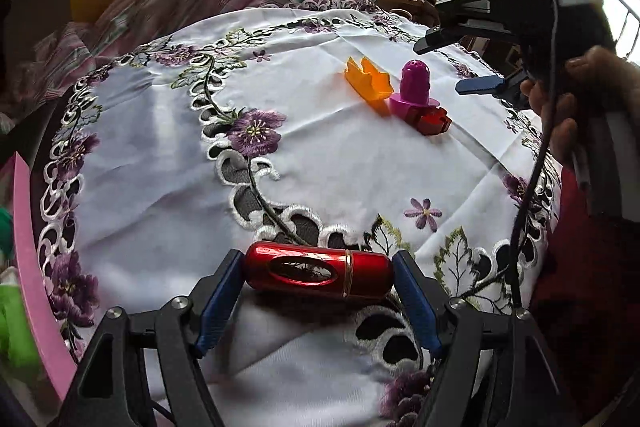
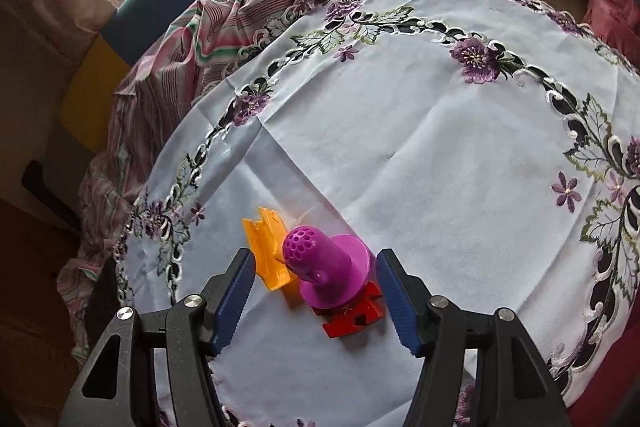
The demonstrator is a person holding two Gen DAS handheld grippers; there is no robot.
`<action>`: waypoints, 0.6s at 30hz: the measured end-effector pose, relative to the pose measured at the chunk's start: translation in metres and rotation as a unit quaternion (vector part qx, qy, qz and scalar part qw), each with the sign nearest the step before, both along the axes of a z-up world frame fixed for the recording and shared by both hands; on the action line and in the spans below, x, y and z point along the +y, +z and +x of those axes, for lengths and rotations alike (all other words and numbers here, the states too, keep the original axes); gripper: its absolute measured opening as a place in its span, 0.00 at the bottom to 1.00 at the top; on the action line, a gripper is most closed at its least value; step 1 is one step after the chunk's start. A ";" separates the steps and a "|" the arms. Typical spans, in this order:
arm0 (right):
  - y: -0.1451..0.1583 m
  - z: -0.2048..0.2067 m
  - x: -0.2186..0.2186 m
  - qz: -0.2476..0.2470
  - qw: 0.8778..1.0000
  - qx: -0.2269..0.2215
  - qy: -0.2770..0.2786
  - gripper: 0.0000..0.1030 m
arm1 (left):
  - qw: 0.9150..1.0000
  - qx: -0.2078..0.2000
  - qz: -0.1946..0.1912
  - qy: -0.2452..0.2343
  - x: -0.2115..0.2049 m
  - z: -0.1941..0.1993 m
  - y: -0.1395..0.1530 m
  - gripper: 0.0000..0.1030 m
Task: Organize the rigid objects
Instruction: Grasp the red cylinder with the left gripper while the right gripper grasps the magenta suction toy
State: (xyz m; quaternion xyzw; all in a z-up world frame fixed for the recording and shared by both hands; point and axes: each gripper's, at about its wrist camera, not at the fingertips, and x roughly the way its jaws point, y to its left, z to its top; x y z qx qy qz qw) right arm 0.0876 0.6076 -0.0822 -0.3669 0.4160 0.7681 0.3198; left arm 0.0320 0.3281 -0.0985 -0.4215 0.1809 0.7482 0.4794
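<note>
Two hand-held grippers | left (image 1: 318,277) clamps red capsule (image 1: 318,274) | right (image 2: 316,269) agape around purple cone (image 2: 326,273)

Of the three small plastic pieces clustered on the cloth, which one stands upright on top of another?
The purple perforated dome piece: it stands on the flat red piece, while the orange piece lies beside them on the tablecloth.

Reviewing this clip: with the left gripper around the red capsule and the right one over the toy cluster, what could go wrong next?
1. The red capsule is smooth and rounded, held end to end by the left gripper; it may slip out.
2. The purple piece sits tilted on the red block, touching the orange piece; the open right gripper could topple or drag neighbours.
</note>
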 end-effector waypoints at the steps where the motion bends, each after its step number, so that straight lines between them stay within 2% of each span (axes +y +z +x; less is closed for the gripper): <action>1: -0.001 -0.005 0.000 0.006 1.000 -0.012 0.007 0.62 | 1.000 0.002 0.002 0.003 -0.003 0.001 0.000 0.73; 6: -0.006 -0.027 0.004 0.038 0.997 -0.060 0.029 0.61 | 1.000 -0.007 0.009 0.010 -0.007 0.000 0.000 0.73; 7: -0.008 -0.031 0.005 0.045 0.996 -0.067 0.034 0.58 | 1.000 -0.008 0.010 0.011 -0.007 -0.002 0.000 0.73; 8: -0.010 -0.035 0.005 0.050 0.995 -0.077 0.042 0.50 | 1.000 -0.007 0.011 0.011 -0.008 -0.002 -0.001 0.73; 11: -0.026 -0.042 0.006 0.021 0.993 -0.096 0.065 0.34 | 1.000 -0.006 0.014 0.014 -0.009 -0.001 -0.002 0.73; 12: -0.026 -0.040 0.006 0.029 0.993 -0.102 0.060 0.34 | 1.000 -0.005 0.015 0.016 -0.010 -0.002 -0.002 0.73; 14: -0.016 -0.033 0.007 0.053 0.994 -0.085 0.046 0.32 | 1.000 -0.006 0.018 0.023 -0.012 -0.003 -0.002 0.73; 18: -0.012 -0.028 0.008 0.044 0.996 -0.063 0.040 0.32 | 0.999 -0.010 0.020 0.030 -0.016 -0.004 0.001 0.73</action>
